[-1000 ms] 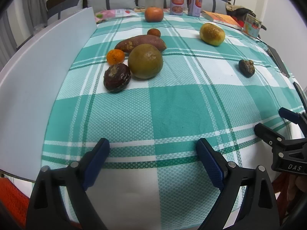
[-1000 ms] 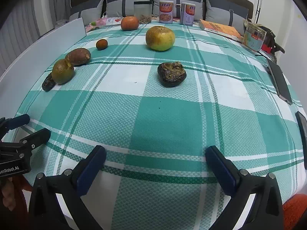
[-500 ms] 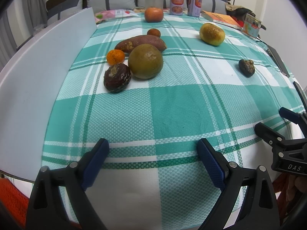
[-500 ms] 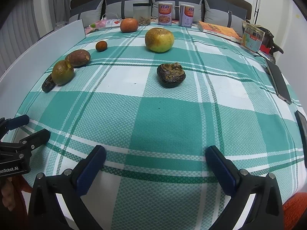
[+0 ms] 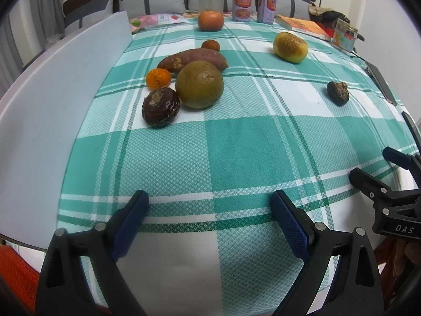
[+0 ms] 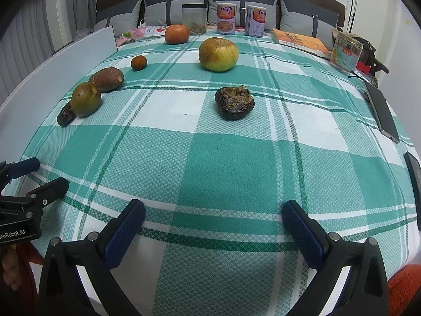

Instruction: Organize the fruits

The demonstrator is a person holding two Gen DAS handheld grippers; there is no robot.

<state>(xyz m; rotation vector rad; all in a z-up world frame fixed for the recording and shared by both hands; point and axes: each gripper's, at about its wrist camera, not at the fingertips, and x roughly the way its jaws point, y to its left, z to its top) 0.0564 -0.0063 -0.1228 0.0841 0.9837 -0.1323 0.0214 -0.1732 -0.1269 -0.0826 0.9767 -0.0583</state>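
Note:
On the green checked tablecloth a cluster lies at the left: a dark wrinkled fruit, a large olive-green round fruit, a small orange and a sweet potato. Farther back sit a small dark orange and a red-orange fruit. A yellow pear-like fruit and a shrivelled dark fruit lie apart toward the right. My left gripper and my right gripper are open near the front edge, holding nothing.
A white board stands along the table's left side. At the back are a jar, two cans, a book and a small box. A phone lies at the right edge. A sofa stands behind.
Both views have shifted only slightly; the right gripper has crept a little forward. No fruit has moved and both grippers stay open.

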